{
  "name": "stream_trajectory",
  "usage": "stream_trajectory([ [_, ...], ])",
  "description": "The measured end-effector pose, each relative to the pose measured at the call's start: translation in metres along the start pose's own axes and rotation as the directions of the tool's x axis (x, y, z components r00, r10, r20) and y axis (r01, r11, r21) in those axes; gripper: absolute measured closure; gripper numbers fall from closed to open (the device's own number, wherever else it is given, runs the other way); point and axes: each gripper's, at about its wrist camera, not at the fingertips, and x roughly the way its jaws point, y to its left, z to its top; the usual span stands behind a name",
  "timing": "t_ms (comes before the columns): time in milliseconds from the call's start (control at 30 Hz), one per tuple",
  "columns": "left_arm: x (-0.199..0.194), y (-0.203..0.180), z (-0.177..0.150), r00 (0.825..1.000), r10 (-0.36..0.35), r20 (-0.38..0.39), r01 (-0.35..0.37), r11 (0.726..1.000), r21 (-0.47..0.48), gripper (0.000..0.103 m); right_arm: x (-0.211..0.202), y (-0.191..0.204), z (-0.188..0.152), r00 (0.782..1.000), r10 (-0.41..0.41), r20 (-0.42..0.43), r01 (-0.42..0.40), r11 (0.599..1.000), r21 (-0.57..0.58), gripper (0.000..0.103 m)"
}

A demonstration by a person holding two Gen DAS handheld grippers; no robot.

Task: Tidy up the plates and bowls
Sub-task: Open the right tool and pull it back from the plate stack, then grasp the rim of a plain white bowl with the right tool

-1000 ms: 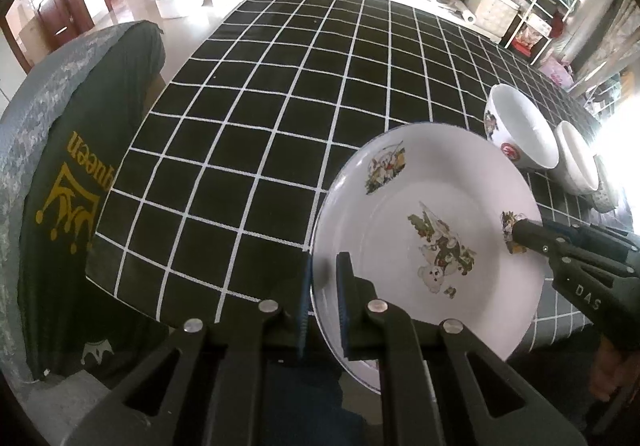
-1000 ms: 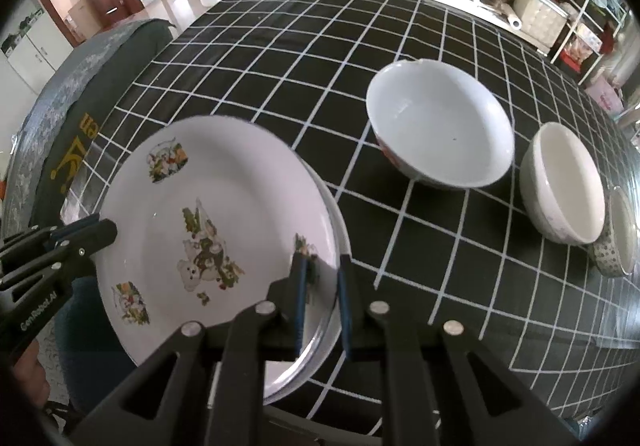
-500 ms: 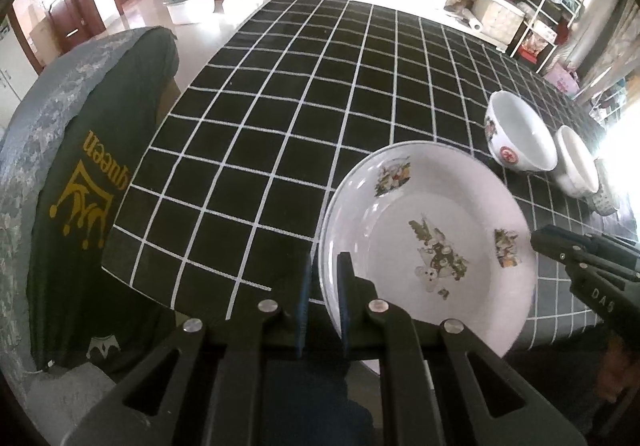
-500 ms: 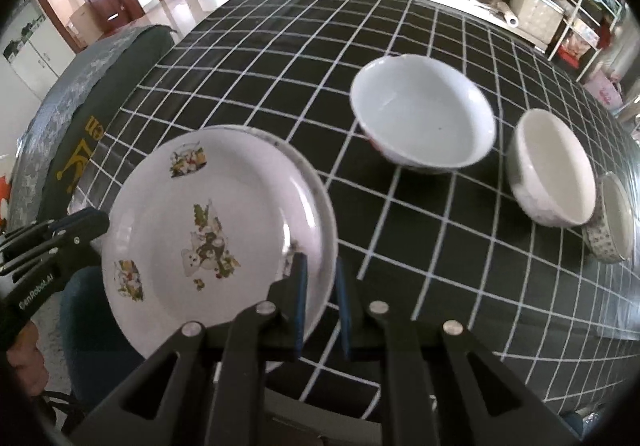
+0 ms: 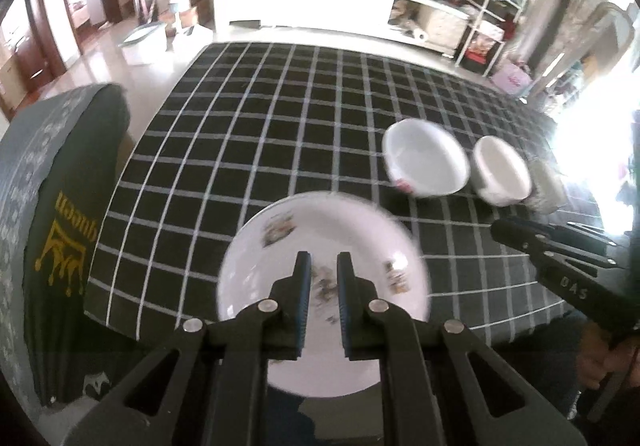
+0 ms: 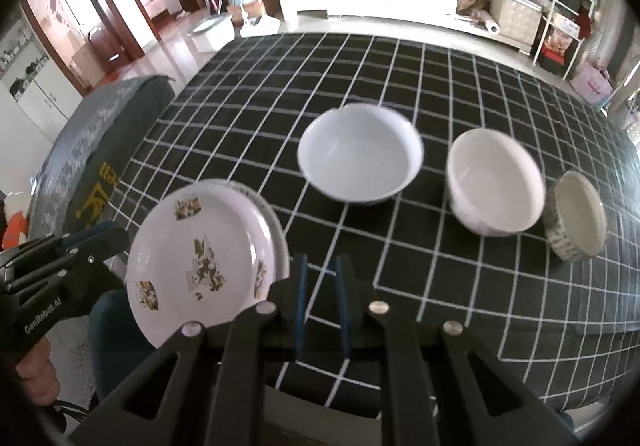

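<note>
At the near left corner of the surface (image 6: 400, 77), draped in a black cloth with a white grid, we have the plates (image 6: 200, 258) gathered into one stack. From the right wrist view we count two: a decorated plate on top and the rim of a second one showing just beneath it on its right side. The stack overhangs the near edge of the surface a little, so we judge it may want a nudge inward.

To the right stand three bowls in a row, each apart from the others: a large bowl (image 6: 360, 153), a medium bowl (image 6: 496, 181) near it, and a small patterned bowl (image 6: 576, 221) at the far right. None is nested in another yet. We judge the plate half of the job done and the bowl half still ahead, most likely by setting the smaller bowls into the larger.

Our left gripper (image 5: 322, 286) hovers over the plates with its jaws parted by a narrow gap and nothing between them; the plate's picture shows through the gap. Our right gripper (image 6: 322, 294) sits just right of the stack, also slightly parted and holding nothing, only the cloth visible between its pads. Both seem free to start on the bowls.
</note>
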Motion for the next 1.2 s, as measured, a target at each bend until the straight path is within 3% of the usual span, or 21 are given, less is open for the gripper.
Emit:
stream_trajectory([
  [200,0.0,-0.027,0.03,0.999,-0.041,0.002,0.041,0.998,0.044,0.09,-0.014,-0.03,0.02,1.0,0.023,0.02,-0.024,0.998,0.056,0.085],
  [400,0.023,-0.039,0.064,0.992,-0.114,-0.054,0.114,0.993,0.005,0.086,-0.008,-0.057,0.049,0.995,0.087,-0.039,-0.081,0.988,0.129,0.085],
  [533,0.048,-0.041,0.082,0.981,-0.162,-0.106,0.159,0.987,-0.037,0.086,0.008,-0.072,0.069,0.988,0.125,-0.091,-0.108,0.98,0.169,0.084],
  [700,0.089,-0.039,0.098,0.952,-0.233,-0.201,0.212,0.97,-0.118,0.086,0.047,-0.089,0.087,0.973,0.146,-0.177,-0.102,0.967,0.233,0.081],
  [800,0.114,-0.036,0.104,0.94,-0.239,-0.242,0.211,0.968,-0.137,0.086,0.064,-0.093,0.094,0.973,0.128,-0.194,-0.081,0.969,0.234,0.081],
  [1000,0.15,-0.034,0.109,0.935,-0.213,-0.284,0.182,0.974,-0.133,0.086,0.091,-0.102,0.098,0.966,0.113,-0.233,-0.056,0.97,0.238,0.081],
  [1200,0.173,-0.04,0.109,0.941,-0.179,-0.286,0.158,0.983,-0.095,0.086,0.11,-0.105,0.097,0.963,0.094,-0.255,-0.035,0.973,0.227,0.081],
])
